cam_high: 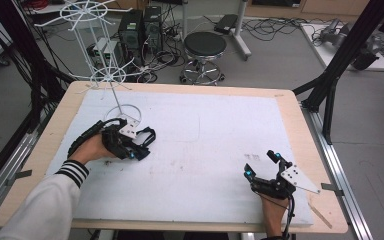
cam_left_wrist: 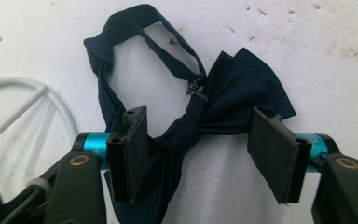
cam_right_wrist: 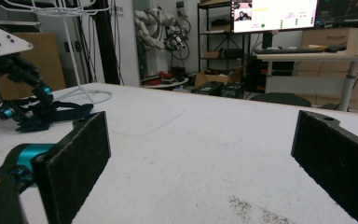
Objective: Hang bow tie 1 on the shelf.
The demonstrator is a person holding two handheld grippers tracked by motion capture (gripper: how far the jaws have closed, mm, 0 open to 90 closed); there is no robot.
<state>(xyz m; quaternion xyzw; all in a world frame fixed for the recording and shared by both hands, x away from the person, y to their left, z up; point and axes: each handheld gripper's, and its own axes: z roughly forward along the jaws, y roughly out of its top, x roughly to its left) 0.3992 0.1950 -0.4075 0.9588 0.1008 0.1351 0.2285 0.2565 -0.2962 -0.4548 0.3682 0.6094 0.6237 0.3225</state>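
While left tool straddles bow tie released, right tool gapes mid-board.

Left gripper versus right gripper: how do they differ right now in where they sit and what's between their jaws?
The left gripper sits at the table's far left beside the white wire stand, over the dark blue bow tie; the right gripper sits near right over bare white board. The left gripper's jaws straddle the tie's fabric; the right gripper's jaws have nothing between them. Both stand open, each in a hand.
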